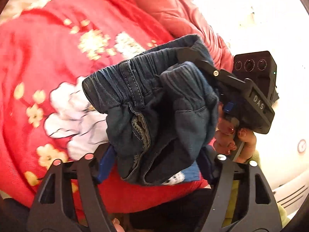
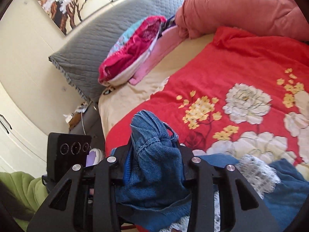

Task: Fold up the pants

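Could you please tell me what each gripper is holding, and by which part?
Both hold the jeans: the right gripper is clamped on bunched denim by the elastic waistband; the left gripper grips the bundle lower down.

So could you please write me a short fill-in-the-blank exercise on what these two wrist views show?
1. Both grippers, the left gripper and the right gripper, grip the same dark blue ____.
2. The red blanket is printed with white and yellow ____.
3. The pillow against the wall is ____ in colour.
4. The sleeve beside the right gripper is ____.

Missing words: pants; flowers; grey; green
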Motion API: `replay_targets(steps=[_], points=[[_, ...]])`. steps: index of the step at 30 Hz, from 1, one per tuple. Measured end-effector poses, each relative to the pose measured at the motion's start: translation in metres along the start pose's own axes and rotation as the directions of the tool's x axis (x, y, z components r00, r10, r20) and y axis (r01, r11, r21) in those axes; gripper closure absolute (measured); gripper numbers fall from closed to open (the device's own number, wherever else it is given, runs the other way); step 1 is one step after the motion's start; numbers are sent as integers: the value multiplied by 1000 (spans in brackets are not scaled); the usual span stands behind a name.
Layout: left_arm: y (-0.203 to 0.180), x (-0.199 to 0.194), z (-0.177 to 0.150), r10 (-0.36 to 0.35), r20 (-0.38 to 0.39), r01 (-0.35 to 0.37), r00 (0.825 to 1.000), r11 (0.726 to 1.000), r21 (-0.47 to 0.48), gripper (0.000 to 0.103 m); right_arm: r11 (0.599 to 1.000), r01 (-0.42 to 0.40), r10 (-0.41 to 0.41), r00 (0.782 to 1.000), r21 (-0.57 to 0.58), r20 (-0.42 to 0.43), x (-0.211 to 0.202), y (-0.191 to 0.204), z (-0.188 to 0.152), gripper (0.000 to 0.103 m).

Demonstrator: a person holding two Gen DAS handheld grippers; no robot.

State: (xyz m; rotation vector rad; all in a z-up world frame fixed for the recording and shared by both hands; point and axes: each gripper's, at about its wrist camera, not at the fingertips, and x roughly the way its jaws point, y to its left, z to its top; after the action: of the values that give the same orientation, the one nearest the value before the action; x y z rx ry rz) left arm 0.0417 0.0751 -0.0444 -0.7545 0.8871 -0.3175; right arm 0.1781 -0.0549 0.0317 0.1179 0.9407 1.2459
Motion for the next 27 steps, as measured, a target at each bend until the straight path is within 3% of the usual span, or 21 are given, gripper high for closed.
replay_targets(steps=[7, 13, 16, 20, 24, 27], points=[[-42, 13, -10, 69, 12, -70, 998, 992, 104, 44, 1000, 4, -6, 996, 19, 92, -38, -23, -12, 61], [-63, 33, -13, 99, 20, -101, 995, 983, 153, 44, 998, 9, -17, 991, 62, 130, -52, -41, -21, 49], [-74, 43, -20, 63, 10, -64, 998, 982, 178, 44, 997, 26, -37, 989, 77, 144, -64, -45, -27, 40], [-89, 60, -32, 15, -23, -9, 1000, 972, 235, 44, 984, 147, -160, 977, 101, 142, -84, -52, -40, 32], [-99, 72, -48, -43, -124, 77, 991, 956, 283, 39, 968, 189, -213, 966, 164, 146, -101, -65, -53, 31], [-95, 69, -56, -50, -165, 97, 985, 951, 294, 39, 949, 254, -284, 947, 189, 153, -115, -69, -62, 27]])
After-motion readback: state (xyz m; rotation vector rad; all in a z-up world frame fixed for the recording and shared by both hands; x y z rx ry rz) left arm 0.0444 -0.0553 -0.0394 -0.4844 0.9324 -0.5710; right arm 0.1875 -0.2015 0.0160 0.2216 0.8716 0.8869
